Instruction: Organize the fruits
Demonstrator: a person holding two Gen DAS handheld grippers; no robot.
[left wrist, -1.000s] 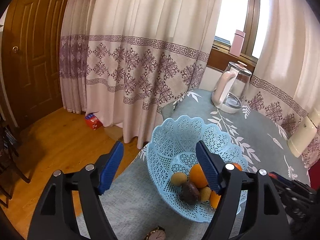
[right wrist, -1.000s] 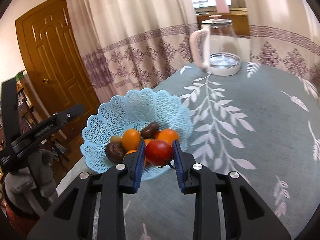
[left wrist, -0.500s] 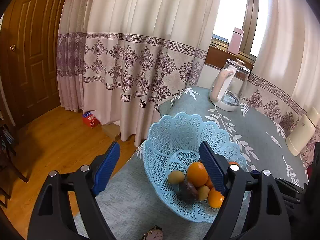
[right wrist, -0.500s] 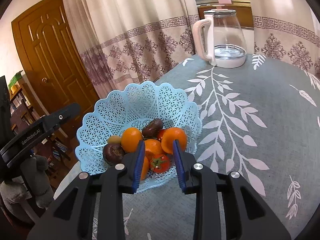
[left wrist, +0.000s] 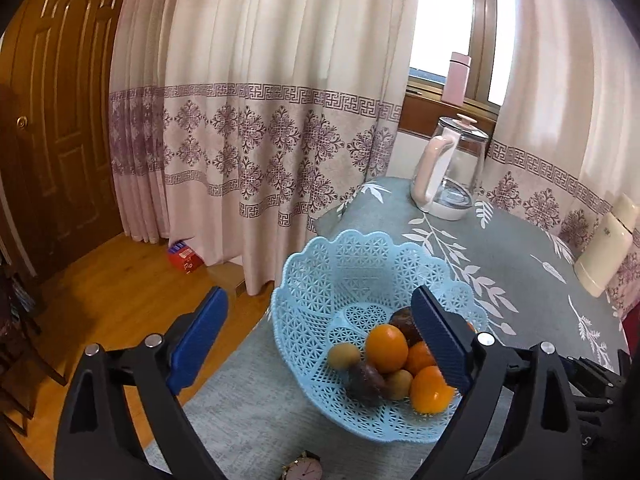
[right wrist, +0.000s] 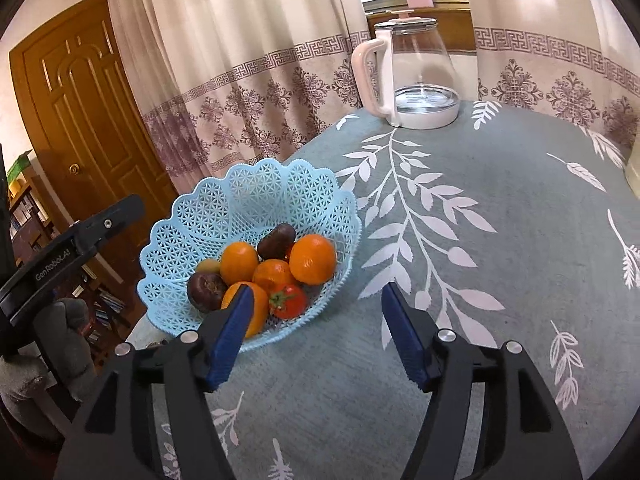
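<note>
With both my right tongs [right wrist: 316,336] and left tongs [left wrist: 316,344] gaping empty, I'd lift straight off the basket [right wrist: 256,196], sparing the tomato [right wrist: 289,301] at its 5 o'clock rim.

Blown-out window [left wrist: 444,20] glare, perhaps slight blur

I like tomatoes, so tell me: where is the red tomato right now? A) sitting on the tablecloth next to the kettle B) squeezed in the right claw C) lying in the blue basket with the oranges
C: the tomato lies inside the blue basket beside the oranges, and the right claw is open and empty.
</note>
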